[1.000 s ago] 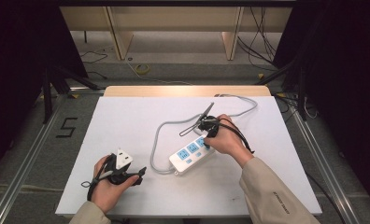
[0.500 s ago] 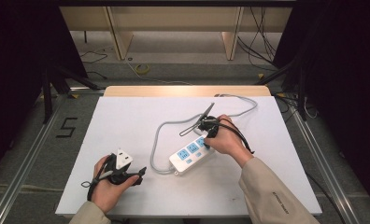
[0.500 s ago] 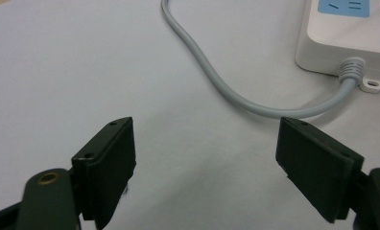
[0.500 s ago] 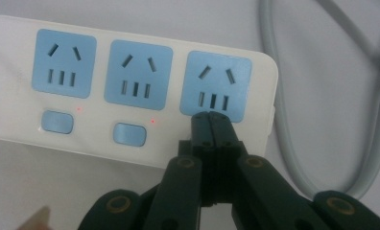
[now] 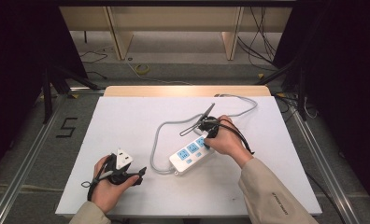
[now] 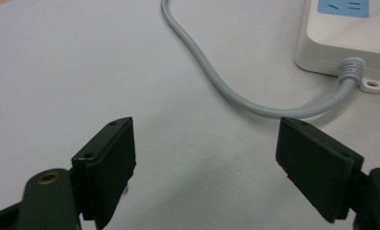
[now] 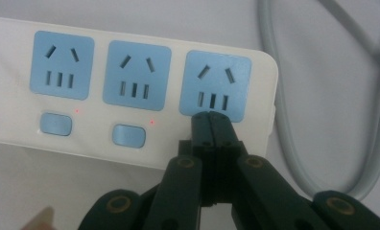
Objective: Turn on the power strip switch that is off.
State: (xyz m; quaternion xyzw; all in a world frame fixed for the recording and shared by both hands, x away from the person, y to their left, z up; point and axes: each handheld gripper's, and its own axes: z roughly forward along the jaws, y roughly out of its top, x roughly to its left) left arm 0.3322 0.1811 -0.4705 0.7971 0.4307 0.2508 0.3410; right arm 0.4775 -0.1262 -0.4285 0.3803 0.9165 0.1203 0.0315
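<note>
A white power strip (image 5: 191,156) with three blue sockets lies mid-table, its grey cable (image 5: 157,140) looping away. The right gripper (image 7: 210,125), jaws pressed together and empty, presses its tips down where the third socket's switch sits. The left gripper (image 6: 205,158) rests near the table's front-left, jaws spread wide

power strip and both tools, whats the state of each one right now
power strip: flat on the table, all three sockets empty, small red lights lit beside two switches
third switch: hidden under the right tool's tip
grey cable: attached to the strip's end, looped loosely on the table
right tool: shut, empty, tip at the strip below the end socket
left tool: open, empty, above bare table
</note>
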